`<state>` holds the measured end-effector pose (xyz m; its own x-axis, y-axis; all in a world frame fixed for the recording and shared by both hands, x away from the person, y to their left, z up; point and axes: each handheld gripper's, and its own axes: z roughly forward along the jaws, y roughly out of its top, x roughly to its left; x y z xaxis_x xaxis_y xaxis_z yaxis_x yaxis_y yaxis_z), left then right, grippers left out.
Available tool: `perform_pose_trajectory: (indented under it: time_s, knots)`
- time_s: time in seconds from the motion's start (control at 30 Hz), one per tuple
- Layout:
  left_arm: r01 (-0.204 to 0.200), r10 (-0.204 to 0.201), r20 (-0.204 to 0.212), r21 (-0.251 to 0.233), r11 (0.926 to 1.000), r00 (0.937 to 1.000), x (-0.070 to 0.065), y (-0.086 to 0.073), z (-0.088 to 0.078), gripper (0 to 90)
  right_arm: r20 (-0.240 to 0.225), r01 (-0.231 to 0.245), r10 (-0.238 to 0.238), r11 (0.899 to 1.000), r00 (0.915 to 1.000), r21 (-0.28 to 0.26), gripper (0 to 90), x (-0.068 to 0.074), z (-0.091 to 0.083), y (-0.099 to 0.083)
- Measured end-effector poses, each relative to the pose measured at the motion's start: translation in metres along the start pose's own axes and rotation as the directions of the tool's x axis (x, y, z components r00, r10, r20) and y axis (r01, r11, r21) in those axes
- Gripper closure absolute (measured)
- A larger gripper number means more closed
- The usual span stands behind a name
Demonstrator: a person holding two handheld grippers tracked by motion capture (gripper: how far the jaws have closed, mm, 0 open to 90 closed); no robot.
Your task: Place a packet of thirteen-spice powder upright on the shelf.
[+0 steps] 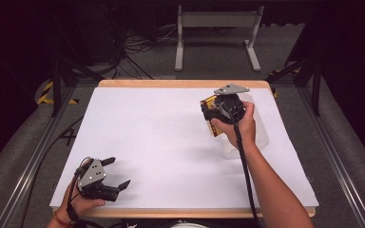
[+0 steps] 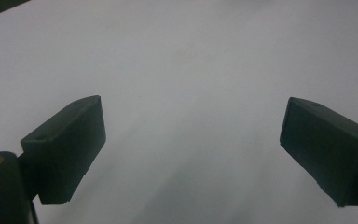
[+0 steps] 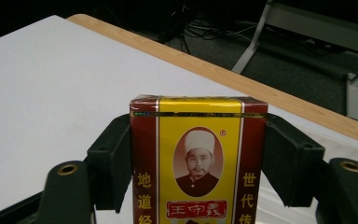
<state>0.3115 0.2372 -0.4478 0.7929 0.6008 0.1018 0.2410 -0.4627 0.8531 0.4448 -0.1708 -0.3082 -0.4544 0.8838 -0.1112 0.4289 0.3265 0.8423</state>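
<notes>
Holding is the step in hand, by my reading: the right gripper [image 1: 218, 111] carries a red-and-yellow box [image 1: 211, 102] above the far right part of the counter [image 1: 161, 133], which is covered in white. High view: the right hand [image 1: 240, 124] wraps the gripper body from behind, forearm running up from the bottom edge toward the far right, cable trailing along it, and the grey three-cornered plate [image 1: 231, 89] sits on top. Whether the box rests on the surface or hangs just above it cannot be told from here. The left gripper [image 1: 116, 173] sits at the near left corner, well apart from the box, with the left hand [image 1: 78, 204] under it at the counter edge and its jaws pointing right and spread wide. Left gripper view: both jaws stand far apart over bare white counter, with nothing between them. Right gripper view: the jaws press the two narrow sides of the box [image 3: 198, 163], which stands upright with its printed front, a portrait in an oval and Chinese characters, facing the camera; the wooden far edge of the counter [image 3: 261, 91] lies beyond it. Judgement: the grip looks square and secure. The next move calls for keeping the box level while carrying or lowering it, and releasing only once its base is flat on the counter.
</notes>
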Motion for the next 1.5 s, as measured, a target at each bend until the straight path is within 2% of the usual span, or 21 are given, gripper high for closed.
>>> perform_pose_trajectory:
  time_s: [0.33, 0.53, 0.67, 1.07, 1.3, 1.5]
  knots:
    - [-0.009, 0.009, 0.002, 0.006, 0.9999, 1.0000, 0.000, 0.000, 0.001, 7.5, 0.044, -0.060, 0.060, 0.998, 0.9972, -0.007, 32.4, -0.035, 0.014, -0.008]
    - [0.000, 0.000, 0.000, 0.003, 1.0000, 1.0000, 0.000, -0.001, 0.001, 7.5, 0.055, -0.092, 0.093, 0.996, 0.9941, -0.018, 32.4, -0.048, 0.008, -0.013]
    - [-0.009, 0.009, 0.001, 0.009, 0.9999, 1.0000, -0.001, 0.000, 0.001, 7.5, 0.075, -0.084, 0.085, 0.996, 0.9936, -0.020, 32.4, -0.050, 0.002, -0.015]
    - [-0.006, 0.006, 0.002, 0.010, 0.9999, 1.0000, -0.001, 0.000, 0.002, 7.5, 0.055, -0.117, 0.120, 0.992, 0.9913, -0.054, 32.4, -0.056, -0.022, -0.026]
    - [-0.006, 0.006, 0.001, 0.008, 1.0000, 1.0000, -0.001, 0.001, 0.002, 7.5, 0.049, -0.132, 0.135, 0.990, 0.9897, -0.057, 32.4, -0.057, -0.029, -0.035]
    - [-0.011, 0.011, -0.002, 0.005, 0.9999, 0.9999, 0.000, 0.000, 0.001, 7.6, 0.065, -0.137, 0.141, 0.989, 0.9879, -0.058, 32.3, -0.060, -0.033, -0.045]
